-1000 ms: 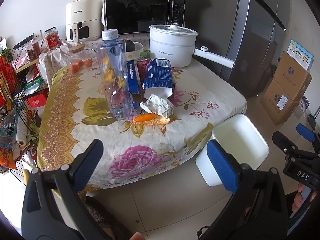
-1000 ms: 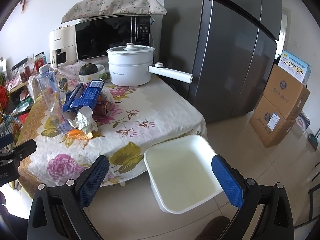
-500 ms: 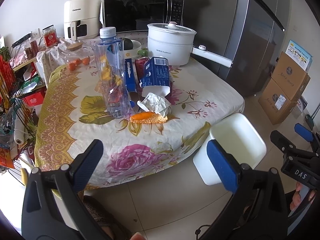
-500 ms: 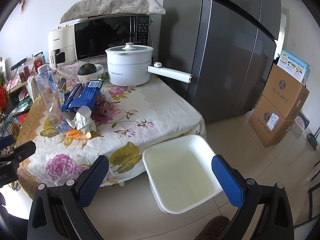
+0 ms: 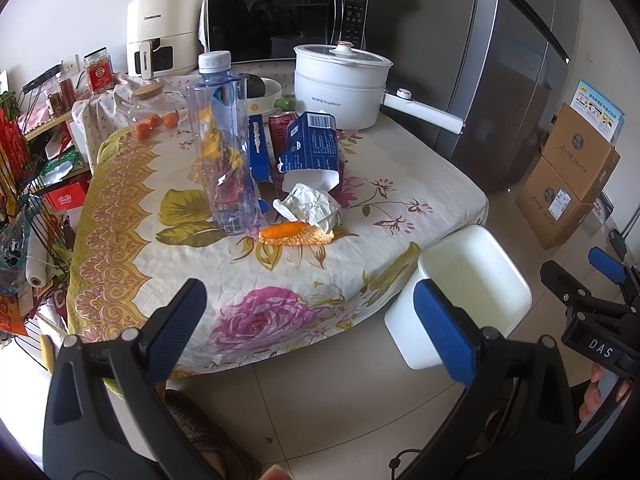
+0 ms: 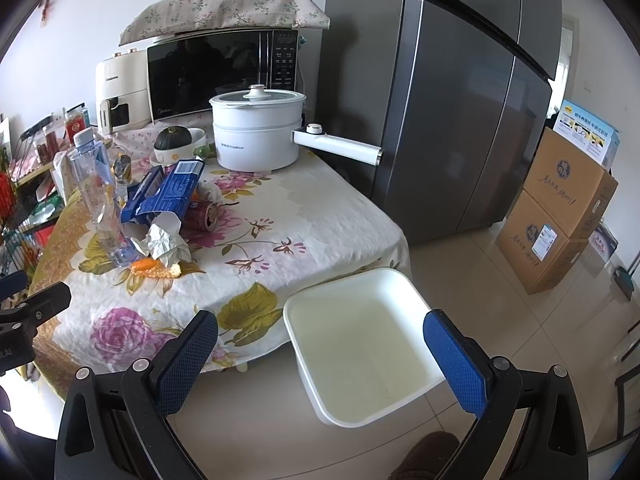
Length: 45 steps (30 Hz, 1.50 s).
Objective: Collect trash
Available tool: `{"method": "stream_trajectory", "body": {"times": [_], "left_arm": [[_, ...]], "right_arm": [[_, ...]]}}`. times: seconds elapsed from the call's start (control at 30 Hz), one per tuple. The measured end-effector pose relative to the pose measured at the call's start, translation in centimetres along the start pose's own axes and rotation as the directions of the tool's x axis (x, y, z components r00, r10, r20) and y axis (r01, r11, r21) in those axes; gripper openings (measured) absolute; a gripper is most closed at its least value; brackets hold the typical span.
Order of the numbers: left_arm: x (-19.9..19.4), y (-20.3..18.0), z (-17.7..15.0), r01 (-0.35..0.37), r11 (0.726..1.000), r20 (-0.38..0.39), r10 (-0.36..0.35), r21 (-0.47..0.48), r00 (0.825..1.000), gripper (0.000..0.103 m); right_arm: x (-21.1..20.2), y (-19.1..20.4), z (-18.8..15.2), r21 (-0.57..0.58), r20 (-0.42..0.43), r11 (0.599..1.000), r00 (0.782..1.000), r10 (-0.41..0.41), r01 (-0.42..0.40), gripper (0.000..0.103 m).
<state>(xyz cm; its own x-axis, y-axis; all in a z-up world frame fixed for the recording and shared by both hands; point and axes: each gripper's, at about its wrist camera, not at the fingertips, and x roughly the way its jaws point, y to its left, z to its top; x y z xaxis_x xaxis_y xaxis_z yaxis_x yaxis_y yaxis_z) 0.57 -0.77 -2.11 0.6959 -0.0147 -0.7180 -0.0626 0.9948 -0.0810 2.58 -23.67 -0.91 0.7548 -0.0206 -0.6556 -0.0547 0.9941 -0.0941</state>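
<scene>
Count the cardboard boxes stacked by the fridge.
2: the lower cardboard box sits on the floor right of the fridge; the upper cardboard box rests on it. Others may be hidden behind.

A white electric pot (image 6: 256, 136) with a lid and long handle stands at the back of the flower-patterned tabletop (image 6: 320, 224). Behind it sits a black microwave (image 6: 220, 72) under a floral cloth (image 6: 224, 10), with a cream air fryer (image 5: 162, 36) just beside it. A tall grey fridge (image 6: 460, 100) rises to the right, and two stacked cardboard boxes (image 6: 560, 208) rest on the tiled floor (image 6: 500, 300) near it. A glass jar holding small oranges (image 5: 154, 114) stands on the tabletop's left side
</scene>
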Motion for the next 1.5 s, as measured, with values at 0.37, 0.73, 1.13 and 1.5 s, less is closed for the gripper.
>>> {"method": "stream_trajectory", "body": {"times": [0.37,0.73,1.13,1.5], "left_arm": [[0.1,0.1,-0.1,0.006,1.0,-0.005,-0.006,-0.009,1.0,0.103],[0.4,0.7,0.1,0.05,0.997,-0.024,-0.051,-0.055,0.998,0.103],[1.6,2.6,1.8,0.055,0.997,0.002,-0.055,-0.054,0.998,0.103],[5.0,4.9,6.4,0.218,0.971,-0.098,-0.228,-0.102,0.969,0.103]], "right_arm": [[0.2,-0.3,-0.1,0.003,-0.003,1.0,1.0,-0.004,0.004,0.103],[0.3,-0.4,-0.3,0.012,-0.006,1.0,1.0,-0.01,0.01,0.103],[0.9,0.1,2.5,-0.024,-0.05,0.998,0.997,0.058,-0.059,0.103],[4.1,2.4,7.9,-0.042,-0.08,0.987,0.985,0.15,-0.153,0.103]]}}
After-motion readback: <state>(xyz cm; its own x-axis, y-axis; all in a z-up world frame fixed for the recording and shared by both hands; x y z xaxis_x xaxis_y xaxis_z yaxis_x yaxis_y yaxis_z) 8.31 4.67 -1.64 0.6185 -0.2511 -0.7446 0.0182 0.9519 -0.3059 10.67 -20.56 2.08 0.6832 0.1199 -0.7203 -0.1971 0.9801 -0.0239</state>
